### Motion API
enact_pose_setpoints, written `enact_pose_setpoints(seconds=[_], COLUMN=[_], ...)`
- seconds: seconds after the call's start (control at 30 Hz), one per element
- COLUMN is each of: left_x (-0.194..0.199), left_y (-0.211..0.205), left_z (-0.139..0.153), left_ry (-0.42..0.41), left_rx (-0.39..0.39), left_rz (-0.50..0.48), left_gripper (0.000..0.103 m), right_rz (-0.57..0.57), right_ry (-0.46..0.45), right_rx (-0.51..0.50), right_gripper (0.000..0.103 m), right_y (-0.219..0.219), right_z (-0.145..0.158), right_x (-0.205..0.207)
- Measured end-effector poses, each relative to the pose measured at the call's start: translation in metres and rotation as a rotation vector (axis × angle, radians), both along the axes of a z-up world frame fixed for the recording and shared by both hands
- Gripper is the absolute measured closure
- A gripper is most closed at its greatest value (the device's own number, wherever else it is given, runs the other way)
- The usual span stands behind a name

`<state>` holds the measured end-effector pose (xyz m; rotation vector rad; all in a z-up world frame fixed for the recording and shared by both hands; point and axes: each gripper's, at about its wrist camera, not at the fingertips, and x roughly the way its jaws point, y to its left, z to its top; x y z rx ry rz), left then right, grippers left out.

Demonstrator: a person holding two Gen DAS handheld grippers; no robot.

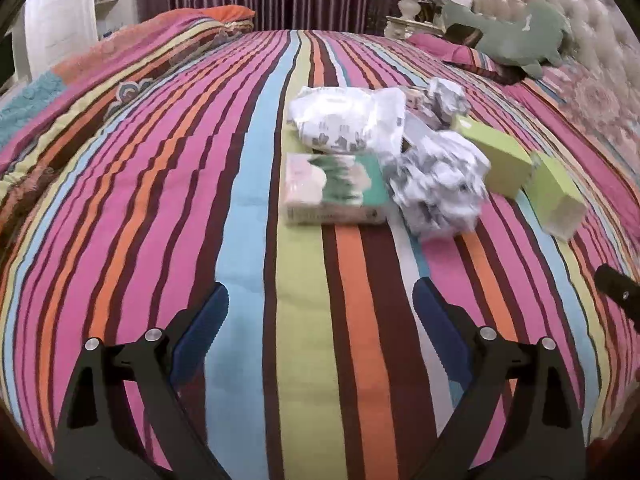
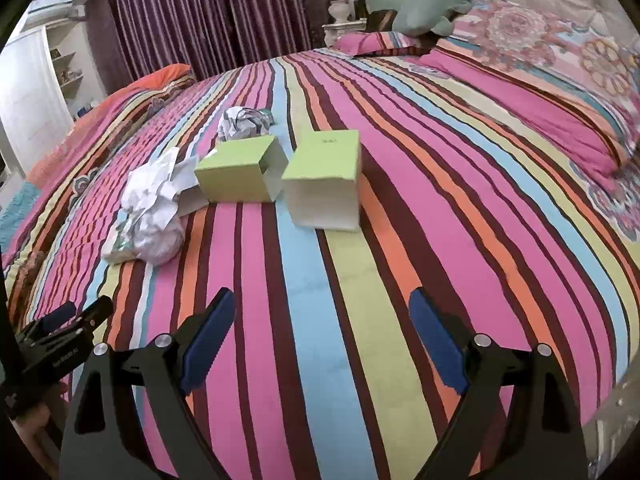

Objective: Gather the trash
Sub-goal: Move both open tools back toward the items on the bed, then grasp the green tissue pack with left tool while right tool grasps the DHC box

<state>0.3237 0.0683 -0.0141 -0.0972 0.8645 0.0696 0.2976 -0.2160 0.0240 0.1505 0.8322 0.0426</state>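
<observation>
Left tongs [image 1: 320,316] hovering wide apart and empty low in frame over the striped bed [image 1: 248,320], right tongs [image 2: 322,320] likewise gaping, crumpled paper [image 1: 438,192], soft tissue pack [image 1: 334,188] and boxy green cartons [image 2: 322,178] lying mid-frame.

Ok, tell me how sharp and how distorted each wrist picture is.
Left wrist view: the crumpled paper ball and tissue pack are smeared by motion blur; the striped bedspread bulges with fisheye curvature. Right wrist view: sharper, the green boxes have clean edges; same barrel distortion, dark corners, soft even light, no glare.
</observation>
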Motion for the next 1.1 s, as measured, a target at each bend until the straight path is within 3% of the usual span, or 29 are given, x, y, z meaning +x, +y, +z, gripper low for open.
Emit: enact_pose_setpoints(seconds=[0.3,0.77,1.1], left_x=[0.045,0.077,0.102], left_y=[0.006,0.001,-0.003], left_z=[-0.01,-0.016,-0.02], left_ry=[0.031,0.054,0.082], left_rx=[0.005,-0.022,0.046], left_rz=[-0.006,-0.012,0.014], left_gripper=[0.012,0.012,0.012], right_rz=[0.004,-0.015,-0.046], right_ry=[0.007,0.026,0.062], right_rx=[-0.037,-0.046,-0.086], right_gripper=[0.019,0.019,0.02], right_y=[0.009,0.012,0.01], right_z=[-0.004,-0.013,-0.026], right_x=[0.038,0.074,0.106])
